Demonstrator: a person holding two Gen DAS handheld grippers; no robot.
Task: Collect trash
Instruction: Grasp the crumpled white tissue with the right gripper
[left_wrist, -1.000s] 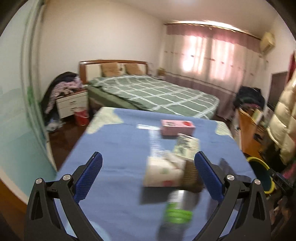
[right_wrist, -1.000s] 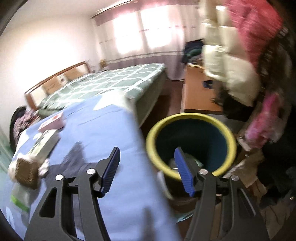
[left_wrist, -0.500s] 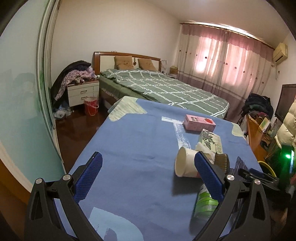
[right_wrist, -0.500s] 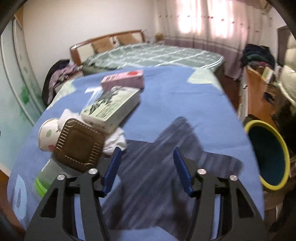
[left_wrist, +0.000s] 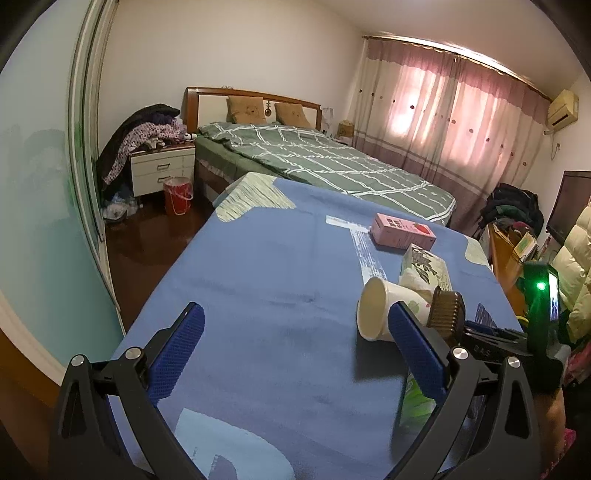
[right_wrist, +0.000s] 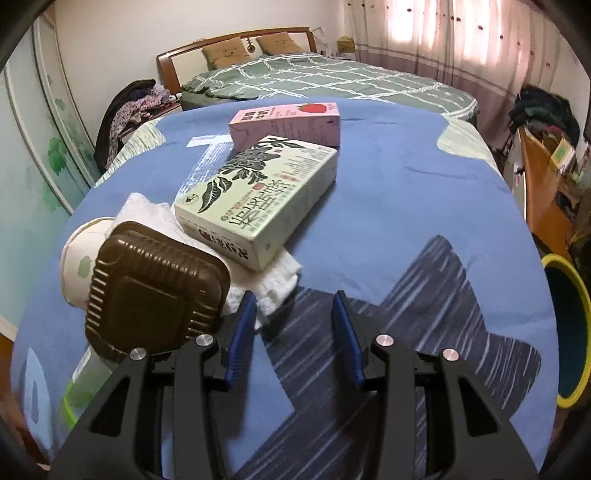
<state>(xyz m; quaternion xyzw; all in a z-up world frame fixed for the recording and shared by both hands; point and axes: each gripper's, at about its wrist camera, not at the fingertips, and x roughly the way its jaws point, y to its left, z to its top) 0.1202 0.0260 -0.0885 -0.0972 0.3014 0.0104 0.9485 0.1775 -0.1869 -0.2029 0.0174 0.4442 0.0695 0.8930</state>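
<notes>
On the blue table cloth (right_wrist: 406, 192) lies a heap of trash: a brown plastic tray (right_wrist: 155, 286) (left_wrist: 447, 314), a tipped white paper cup (left_wrist: 380, 310) (right_wrist: 83, 258), a white tissue (right_wrist: 266, 280), a green-white carton (right_wrist: 258, 195) (left_wrist: 428, 266), a pink carton (right_wrist: 288, 123) (left_wrist: 400, 232) and a green-labelled bottle (left_wrist: 415, 400) (right_wrist: 74, 402). My right gripper (right_wrist: 293, 332) is open and empty, just right of the brown tray, by the tissue. My left gripper (left_wrist: 295, 354) is wide open and empty, with the cup beside its right finger.
A yellow-rimmed bin (right_wrist: 569, 332) stands off the table's right edge. A green bed (left_wrist: 325, 162) lies beyond the table, with a nightstand (left_wrist: 162, 170) and red bucket (left_wrist: 178, 190) to its left. A wooden desk (right_wrist: 543, 192) is at right.
My right gripper swung from over the bin back to the table and closed in on the trash heap. My left gripper drew back and left a little.
</notes>
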